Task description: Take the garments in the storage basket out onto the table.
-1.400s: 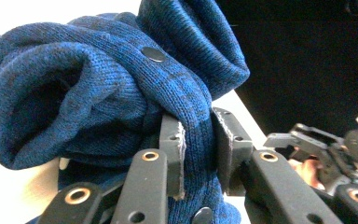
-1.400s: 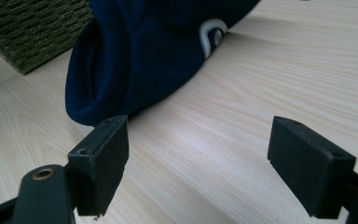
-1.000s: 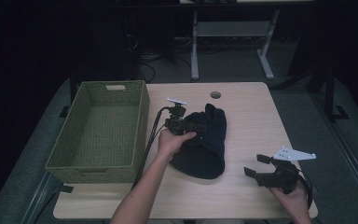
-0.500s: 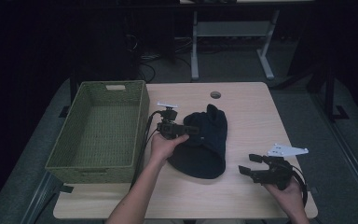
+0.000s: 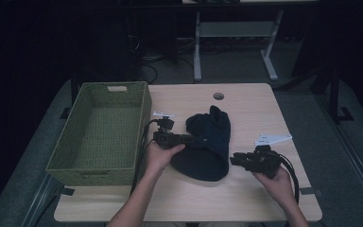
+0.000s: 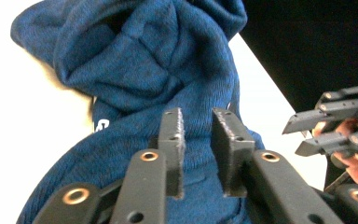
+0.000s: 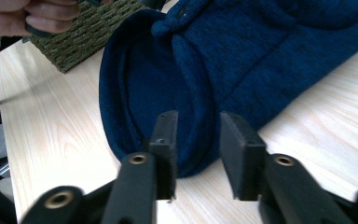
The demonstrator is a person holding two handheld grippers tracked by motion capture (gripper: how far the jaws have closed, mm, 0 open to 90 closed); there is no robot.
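Soft knit hat at the table's middle, a gripper on either side

Nearest, the right gripper (image 7: 193, 154) had just narrowed, empty, before the hat (image 5: 208, 144) brim, likely the firmest hold; the left gripper (image 6: 198, 149) had also narrowed over the limp crown, apparently ungripped; the basket (image 5: 99, 137) stood beyond.

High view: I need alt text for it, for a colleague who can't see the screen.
A dark blue knit garment lies crumpled mid-table. The left gripper touches its left edge, and the right gripper points at its lower right edge, jaws having just narrowed. An empty green woven basket stands at the left of the light wooden table.
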